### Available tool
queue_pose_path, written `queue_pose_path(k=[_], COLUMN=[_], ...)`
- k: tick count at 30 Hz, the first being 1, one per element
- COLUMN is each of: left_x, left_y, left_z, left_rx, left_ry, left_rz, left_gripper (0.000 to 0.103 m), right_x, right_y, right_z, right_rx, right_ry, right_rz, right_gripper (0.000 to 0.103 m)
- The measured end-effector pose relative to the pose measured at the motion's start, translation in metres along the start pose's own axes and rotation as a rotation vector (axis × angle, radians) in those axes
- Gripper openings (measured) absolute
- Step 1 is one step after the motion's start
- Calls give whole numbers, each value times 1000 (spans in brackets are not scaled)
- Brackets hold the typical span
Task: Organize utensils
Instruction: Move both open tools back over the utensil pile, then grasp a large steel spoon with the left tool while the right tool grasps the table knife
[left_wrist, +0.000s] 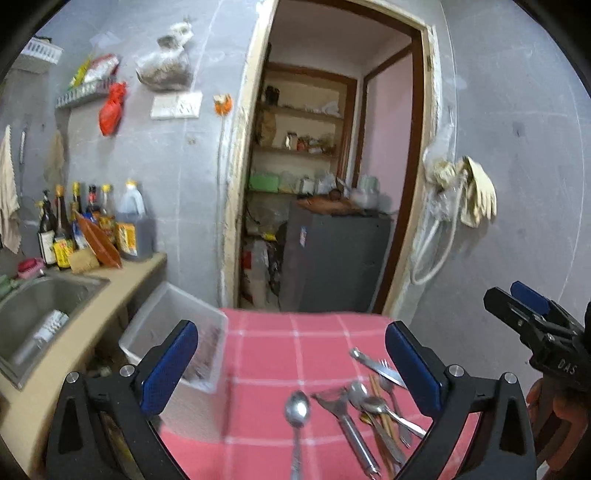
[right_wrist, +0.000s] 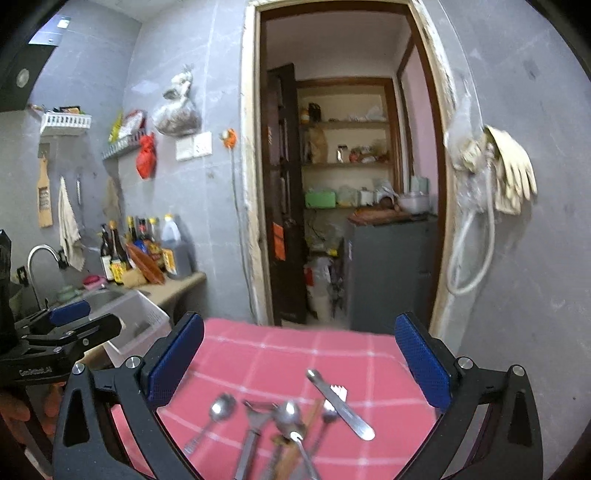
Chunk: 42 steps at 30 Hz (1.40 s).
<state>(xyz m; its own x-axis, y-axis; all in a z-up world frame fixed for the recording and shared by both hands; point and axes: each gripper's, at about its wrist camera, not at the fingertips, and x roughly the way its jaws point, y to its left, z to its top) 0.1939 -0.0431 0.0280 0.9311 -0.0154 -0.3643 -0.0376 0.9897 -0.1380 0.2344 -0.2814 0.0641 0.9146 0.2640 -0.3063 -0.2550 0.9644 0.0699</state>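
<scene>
Grey-tiled kitchen, table under a pink checked cloth (left_wrist: 295, 339); heap of steel spoons, forks and knife (right_wrist: 291, 421) lies loose on it, one steel spoon (left_wrist: 297, 406) apart, nothing sorted yet; left gripper (left_wrist: 291, 365) and right gripper (right_wrist: 299, 362) both spread wide, empty, hovering over the utensils

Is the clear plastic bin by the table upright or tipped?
Tipped: the clear bin leans between counter and table, opening angled upward.

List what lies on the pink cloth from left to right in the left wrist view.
Lone spoon → peeler → heap of spoons, forks and chopsticks, with a knife at its far right. All lie between the open left tongs.
</scene>
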Motion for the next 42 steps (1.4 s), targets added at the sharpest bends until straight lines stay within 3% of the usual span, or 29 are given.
queue_pose_path(k=[8,18,21,28,33,37,42], left_x=[48,110,124,157,173,182,190], left_y=[-26,-25,-21,-14,-15,-13,-17], left_z=[-49,-93,-97,-103,-108,-112,-111], left_rx=[14,23,4,16,32,22,81], left_ry=[173,346,367,442,497,544,569], left_rz=[0,76,96,138,123,116,126], left_gripper=[102,102,102,89,77,64,57], right_x=[45,125,148,192,201,203,193], right_y=[-51,-69,-66,-54,-43,-40,-42], right_z=[-53,-108,-114,-130,-134,-132,-133], right_rx=[1,9,-10,-57,-89,-102,-77], right_ry=[185,424,481,606,625,647,676], right_rz=[7,126,169,184,168,161,156], right_gripper=[102,100,92,57,45,25,22])
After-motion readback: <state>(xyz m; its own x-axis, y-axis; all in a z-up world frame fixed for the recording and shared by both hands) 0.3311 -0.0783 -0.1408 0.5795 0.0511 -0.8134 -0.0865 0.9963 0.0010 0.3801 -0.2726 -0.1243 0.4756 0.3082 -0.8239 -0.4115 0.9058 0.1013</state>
